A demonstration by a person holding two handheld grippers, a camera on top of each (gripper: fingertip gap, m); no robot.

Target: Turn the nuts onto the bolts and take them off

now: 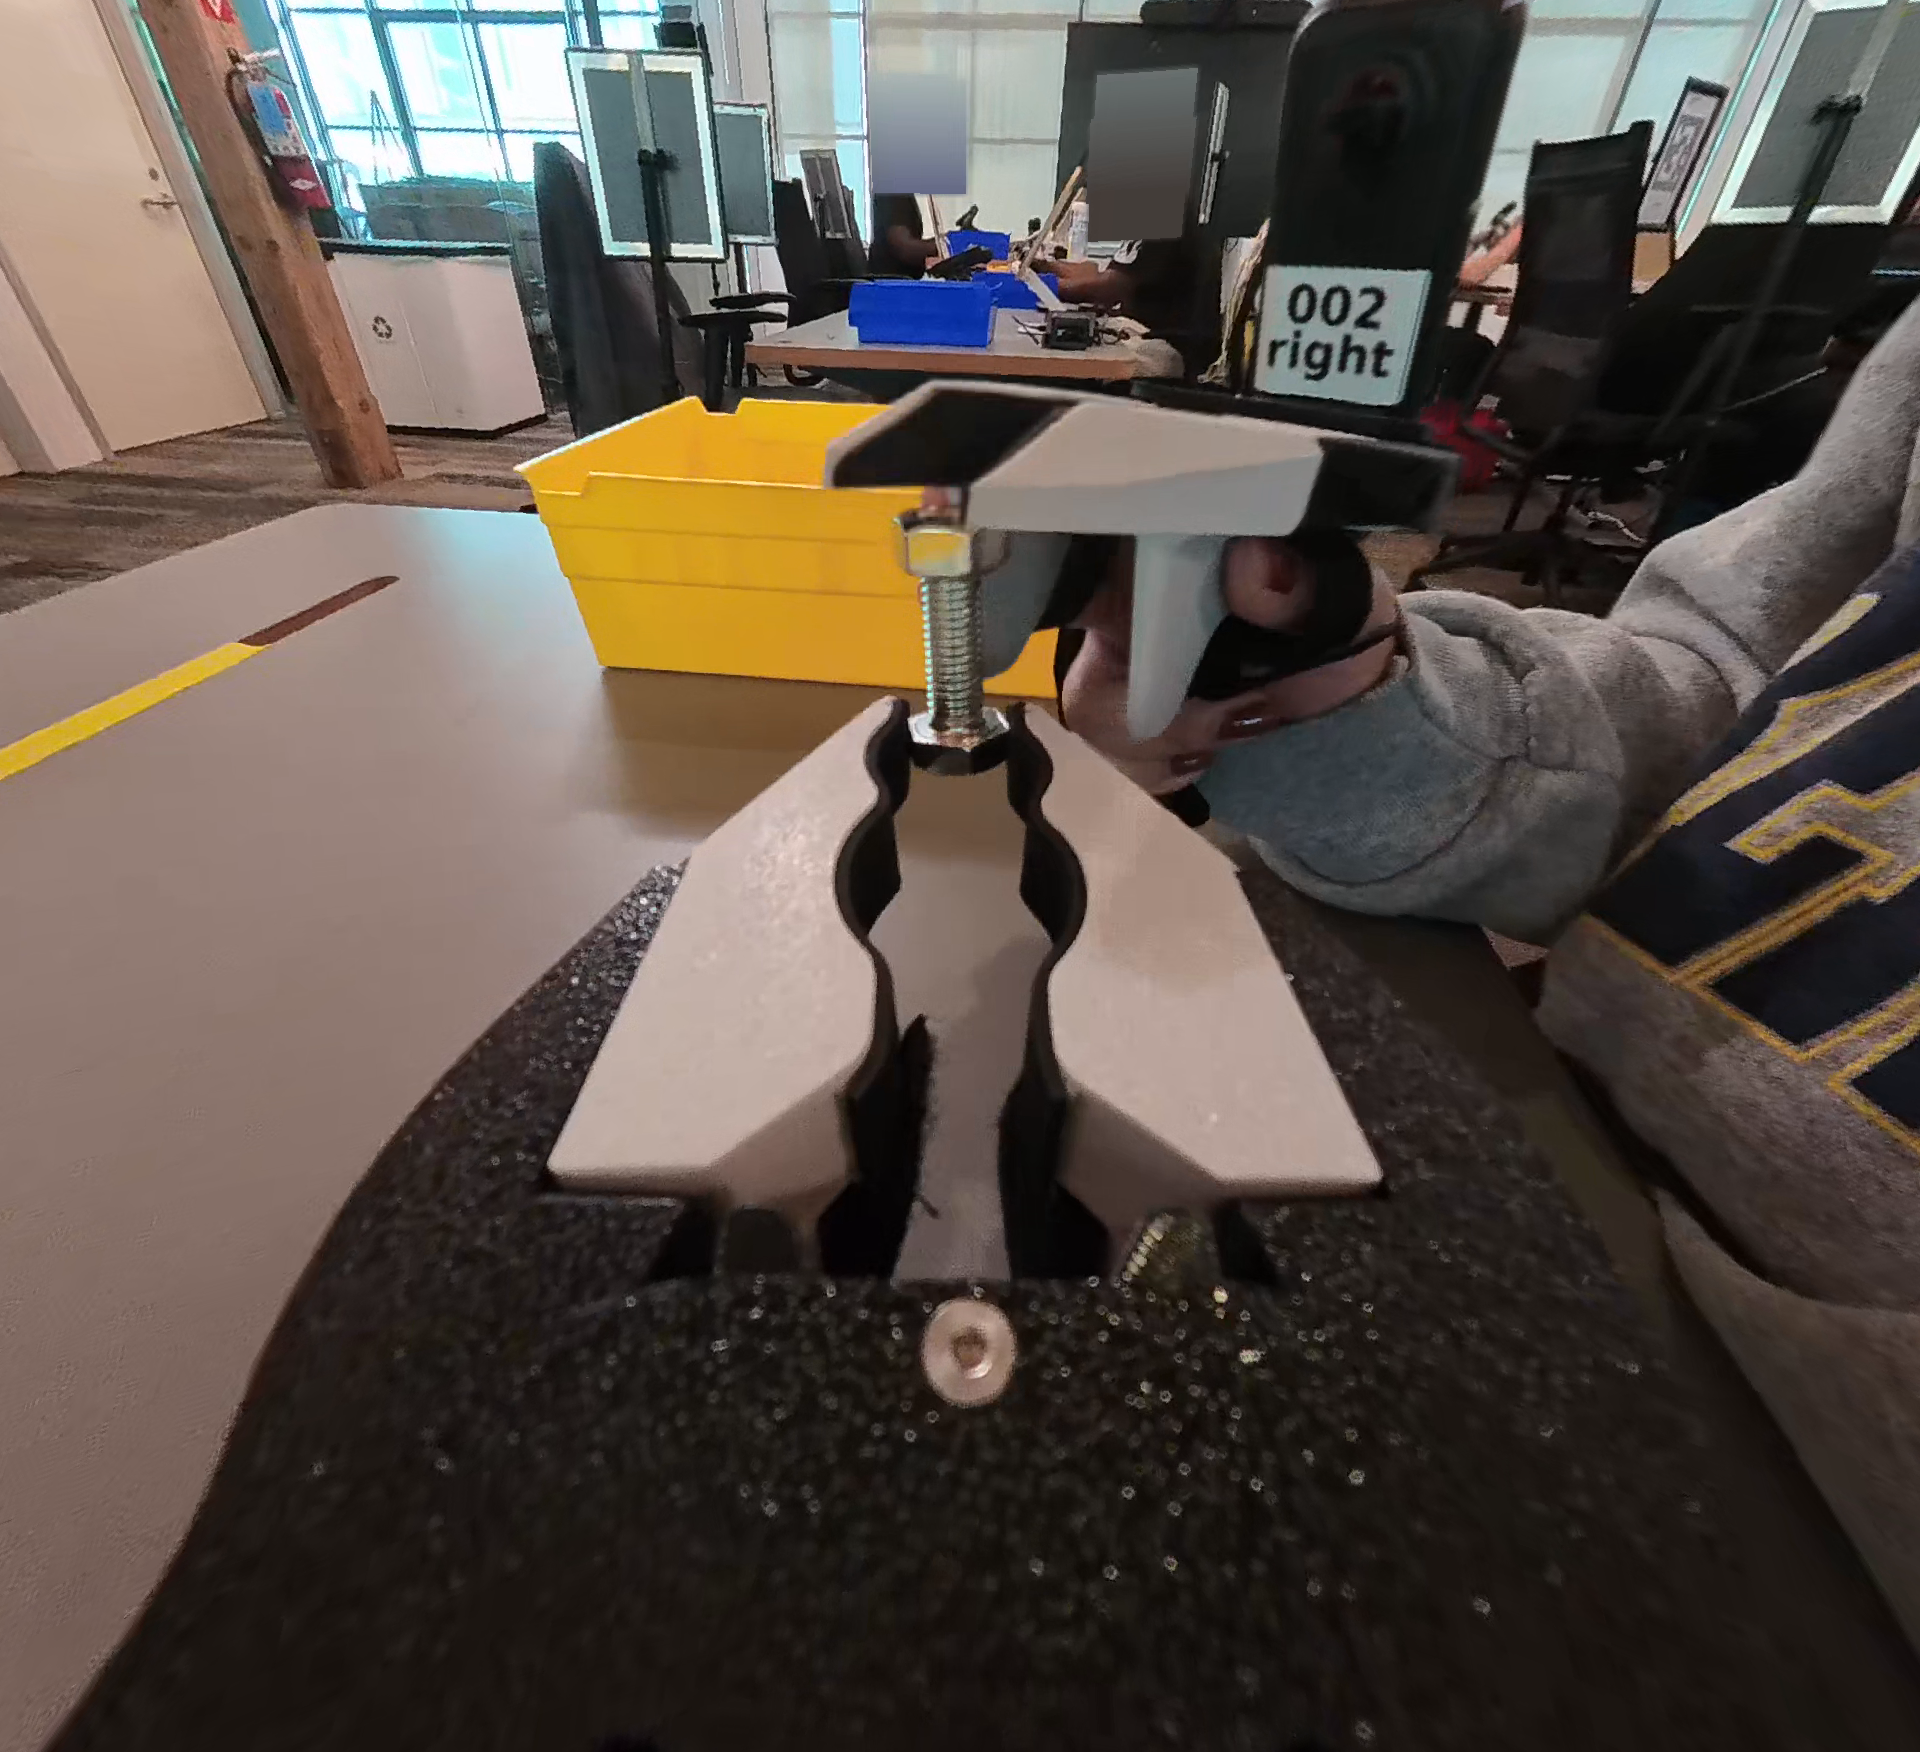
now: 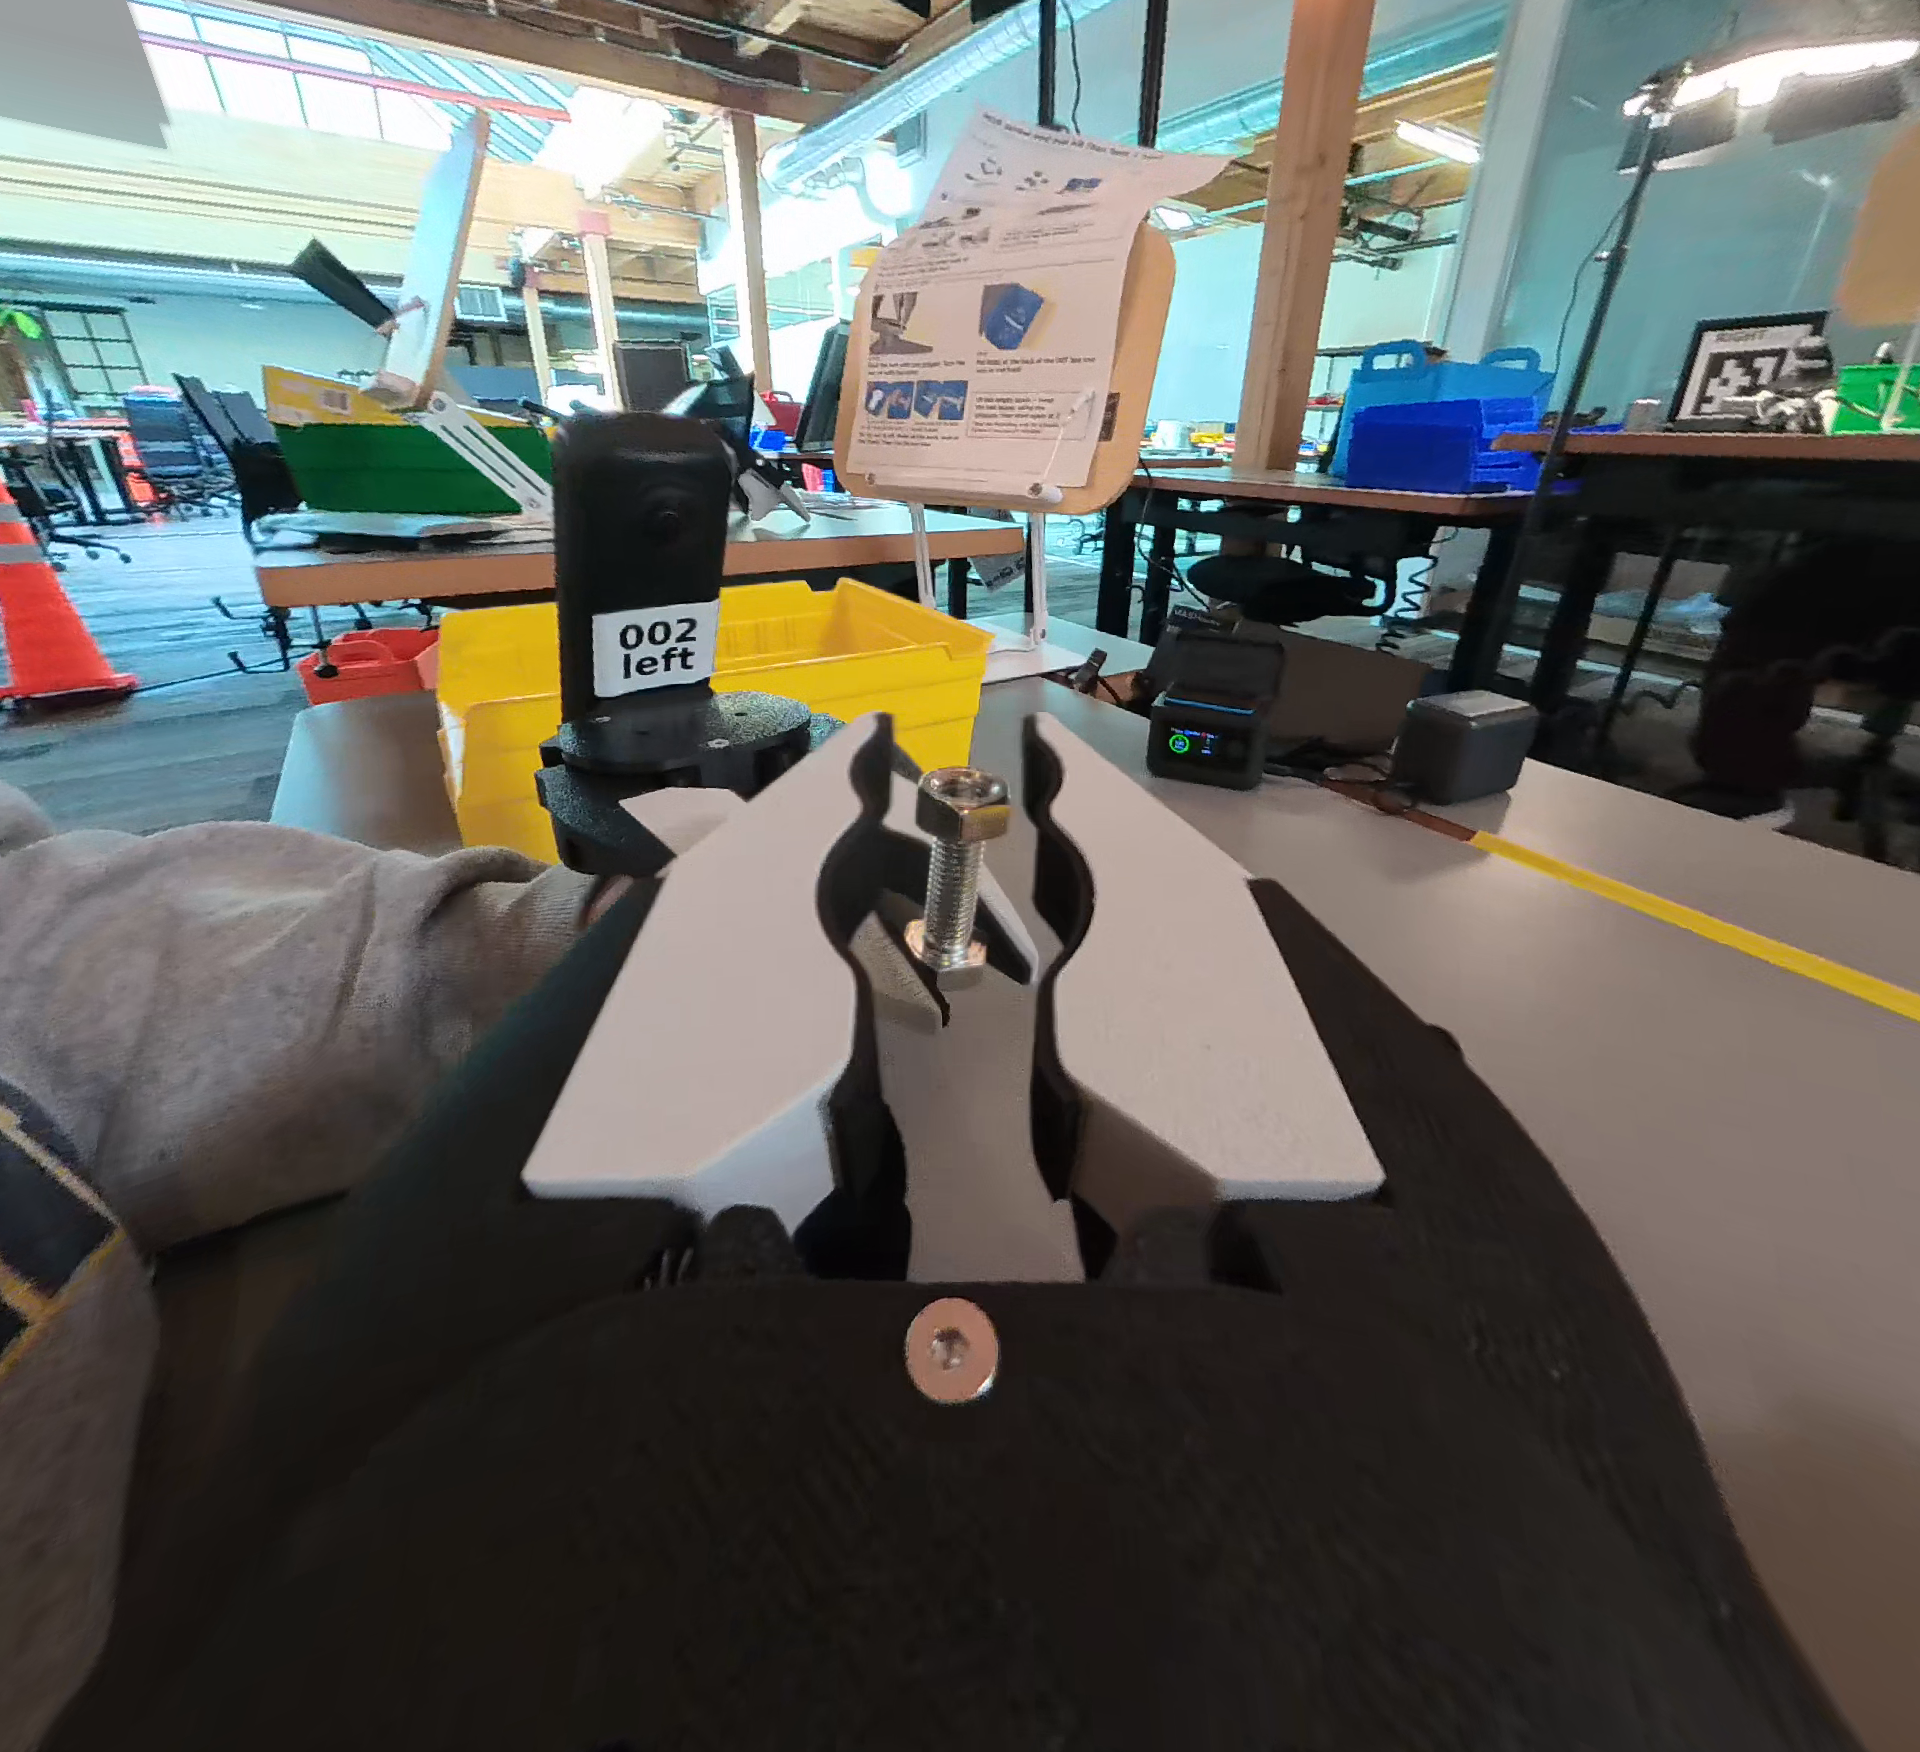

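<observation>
A silver bolt [image 1: 951,637] stands upright, with its hex head [image 2: 962,803] on top and a nut [image 1: 951,738] at its lower end. My left gripper [image 1: 953,726] is shut on the nut, with both fingertips pressed against it just above the table [image 1: 312,871]. It also shows in the right wrist view [image 2: 951,964], below my right fingers. My right gripper [image 2: 958,762] is level with the bolt head, which stands between its pads. There is a gap on each side, so it is open. The right gripper also shows from the side in the left wrist view [image 1: 904,466].
A yellow bin [image 1: 717,559] stands just behind the bolt, also in the right wrist view [image 2: 852,663]. A yellow tape line [image 2: 1714,933] crosses the table. A small device with a screen [image 2: 1205,736], a grey box [image 2: 1465,746] and a sheet on a stand [image 2: 997,352] are at the far side. The tips of one gripper are about 5 centimeters away from the tips of the other.
</observation>
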